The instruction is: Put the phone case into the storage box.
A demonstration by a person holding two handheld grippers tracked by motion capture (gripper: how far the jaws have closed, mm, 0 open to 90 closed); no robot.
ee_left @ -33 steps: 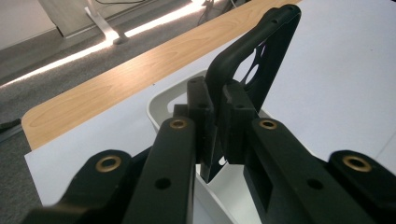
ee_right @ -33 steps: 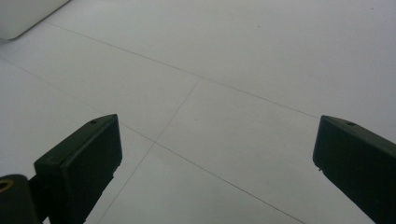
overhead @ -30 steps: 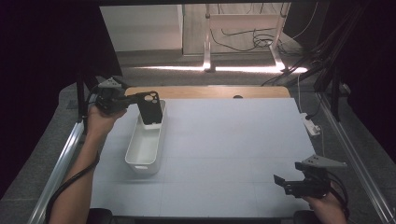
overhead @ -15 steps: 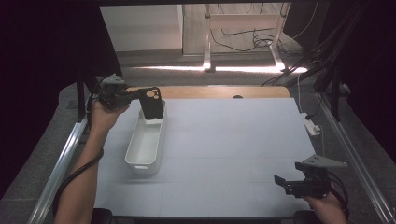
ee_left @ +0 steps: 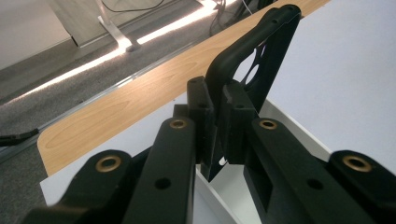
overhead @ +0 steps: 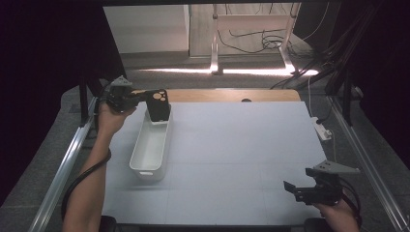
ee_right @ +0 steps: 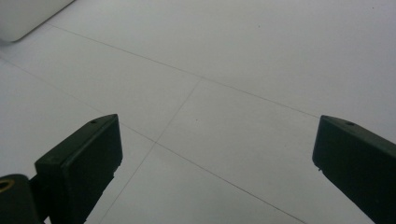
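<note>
The left hand-held gripper (overhead: 140, 98) is clenched on the edge of a black phone case (overhead: 158, 105) — the case hangs just beyond its jaws, above the far end of the white bin (overhead: 150, 145). The right hand-held gripper (overhead: 296, 187) is released, with its jaws wide apart over the bare worktop (overhead: 241, 145), well apart from the case.

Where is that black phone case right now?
In the high view, the black plastic phone case is at the table's far left, pinched in the left tongs above the far end of the long white plastic bin.
</note>
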